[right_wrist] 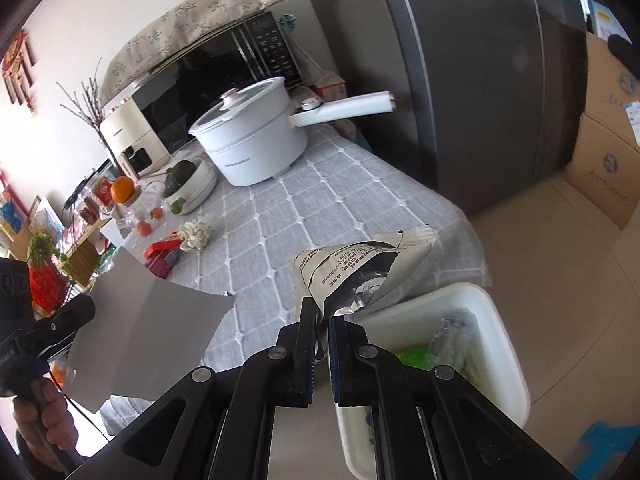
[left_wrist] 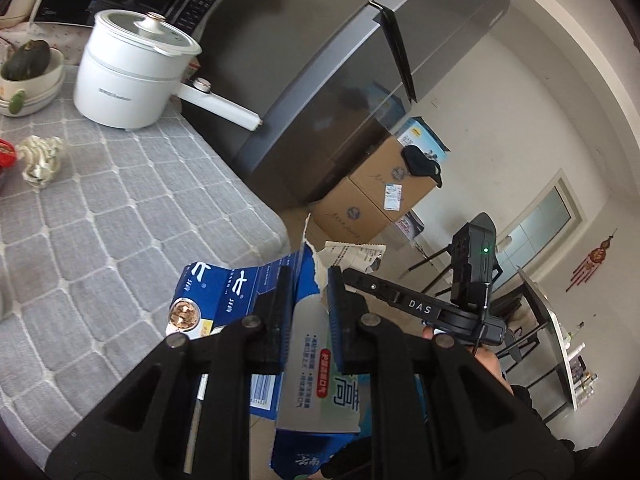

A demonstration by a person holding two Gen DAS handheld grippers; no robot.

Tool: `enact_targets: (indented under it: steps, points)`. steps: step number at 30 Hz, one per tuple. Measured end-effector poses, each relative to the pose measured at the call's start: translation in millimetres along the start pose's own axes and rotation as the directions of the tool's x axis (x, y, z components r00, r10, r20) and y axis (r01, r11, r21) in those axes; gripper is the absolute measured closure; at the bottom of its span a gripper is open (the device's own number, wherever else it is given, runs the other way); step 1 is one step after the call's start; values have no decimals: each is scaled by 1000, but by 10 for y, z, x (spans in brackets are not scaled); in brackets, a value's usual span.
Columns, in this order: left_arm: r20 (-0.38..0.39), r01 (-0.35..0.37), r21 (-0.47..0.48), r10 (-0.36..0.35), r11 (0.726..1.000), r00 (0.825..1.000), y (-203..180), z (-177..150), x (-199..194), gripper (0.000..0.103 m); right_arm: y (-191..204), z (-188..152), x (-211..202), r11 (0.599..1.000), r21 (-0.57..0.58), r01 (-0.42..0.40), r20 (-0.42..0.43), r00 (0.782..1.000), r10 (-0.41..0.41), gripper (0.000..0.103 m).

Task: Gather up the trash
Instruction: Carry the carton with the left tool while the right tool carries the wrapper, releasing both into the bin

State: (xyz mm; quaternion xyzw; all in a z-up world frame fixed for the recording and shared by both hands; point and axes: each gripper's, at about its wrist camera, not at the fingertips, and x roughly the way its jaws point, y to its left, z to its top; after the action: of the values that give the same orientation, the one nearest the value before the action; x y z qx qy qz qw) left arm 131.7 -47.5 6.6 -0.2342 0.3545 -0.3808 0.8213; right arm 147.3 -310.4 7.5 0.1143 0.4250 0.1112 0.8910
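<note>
My left gripper (left_wrist: 310, 280) is shut on a torn, flattened blue and white carton (left_wrist: 304, 344), held past the corner of the table. In the right wrist view the carton's grey inner side (right_wrist: 148, 328) shows at the left, with a hand (right_wrist: 44, 412) around the left gripper's handle. My right gripper (right_wrist: 320, 316) is shut on a crumpled silver printed packet (right_wrist: 360, 272), held just left of and above a white bin (right_wrist: 504, 344) that has trash inside. The packet (left_wrist: 352, 254) also shows in the left wrist view. A crumpled pale wrapper (right_wrist: 196, 232) and a red packet (right_wrist: 162, 256) lie on the table.
A grey quilted cloth (right_wrist: 320, 208) covers the table. On it stand a white electric pot (right_wrist: 256, 140) with a long handle, a bowl holding a green squash (right_wrist: 188, 184) and a microwave (right_wrist: 208, 80). A grey fridge (right_wrist: 480, 80) and cardboard boxes (left_wrist: 384, 184) stand beside the table.
</note>
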Motion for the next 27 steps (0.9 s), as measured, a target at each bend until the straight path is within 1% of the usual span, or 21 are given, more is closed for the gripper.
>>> enact_targets:
  steps: [5,8,12,15,16,18,19,20,21,23,25,27]
  points:
    - [-60,104,27,-102,994,993,-275,-83,502,85,-455,-139,-157,996,64,57,-18,998,-55,96]
    - [-103,116,38,-111,993,988,-345,-156,820,85,-683,-225,-235,992,81,101,-30,995,-99,96]
    - [-150,91,20,-87,996,985,-247,-240,1149,85,-934,-307,-281,984,102,144,-52,989,-139,96]
    - [-176,58,14,-55,998,983,-129,-285,1291,85,-1058,-354,-274,980,100,171,-73,984,-164,96]
    - [-187,45,14,-41,999,981,-90,-302,1336,85,-1087,-365,-260,979,100,176,-83,982,-168,96]
    - [-204,-5,16,8,1000,979,-18,-331,1397,83,-1131,-381,-231,977,102,185,-99,980,-175,96]
    - [-215,-27,15,30,1000,976,13,-334,1417,80,-1144,-385,-217,977,102,188,-106,978,-178,96]
    - [-225,-49,15,51,999,973,35,-336,1424,71,-1154,-393,-209,976,102,191,-113,977,-180,96]
    - [-230,-75,20,78,997,970,44,-332,1416,59,-1160,-397,-201,976,101,195,-118,976,-183,96]
    - [-224,-117,36,122,992,967,51,-342,1367,49,-1155,-400,-189,975,94,200,-125,974,-187,96]
    - [-222,-147,51,155,988,963,51,-330,1293,44,-1130,-395,-179,976,86,200,-130,974,-188,96]
    - [-220,-193,72,204,979,954,86,-323,1235,36,-1099,-388,-157,977,80,199,-134,973,-187,96]
